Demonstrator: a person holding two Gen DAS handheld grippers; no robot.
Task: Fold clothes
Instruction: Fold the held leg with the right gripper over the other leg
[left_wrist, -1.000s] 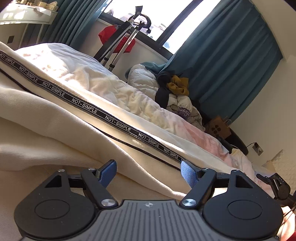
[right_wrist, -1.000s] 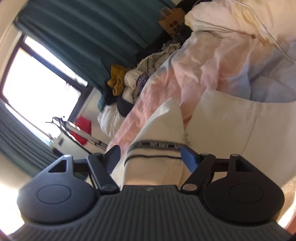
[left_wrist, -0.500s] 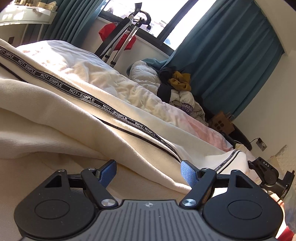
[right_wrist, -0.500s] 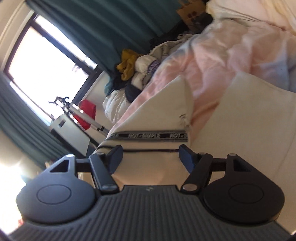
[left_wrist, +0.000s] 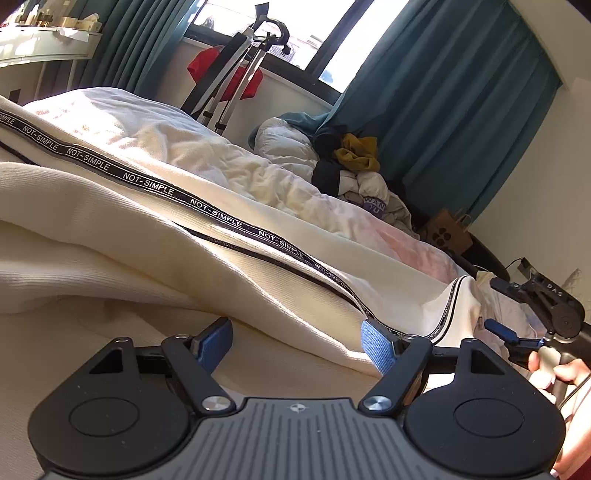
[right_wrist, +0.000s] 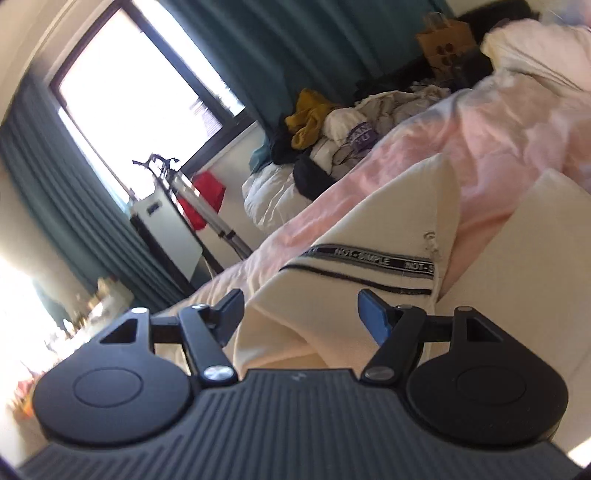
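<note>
Left hand-held gripper (left_wrist: 297, 343): jaws spread wide, grasping nothing, low over the cream garment (left_wrist: 110, 236) spread on the bed (left_wrist: 192, 147). Right hand-held gripper (right_wrist: 300, 314): jaws likewise parted, a raised fold of the garment between them, contact not discernible. Black lettered tape (left_wrist: 207, 208) runs along the garment. Beyond, a clothes heap (left_wrist: 351, 166) lies before teal curtains (left_wrist: 443, 110).

Teal curtains (left_wrist: 454, 110) are hanging beside a bright window (right_wrist: 140, 85). A heap of laundry (left_wrist: 354, 173) is lying at the far end of the bed, a mustard cloth (right_wrist: 308, 120) topping it. A brown paper bag (left_wrist: 445, 232) is standing near the wall, and a red cloth (right_wrist: 201, 195) is hanging on a metal stand (left_wrist: 236, 81).
</note>
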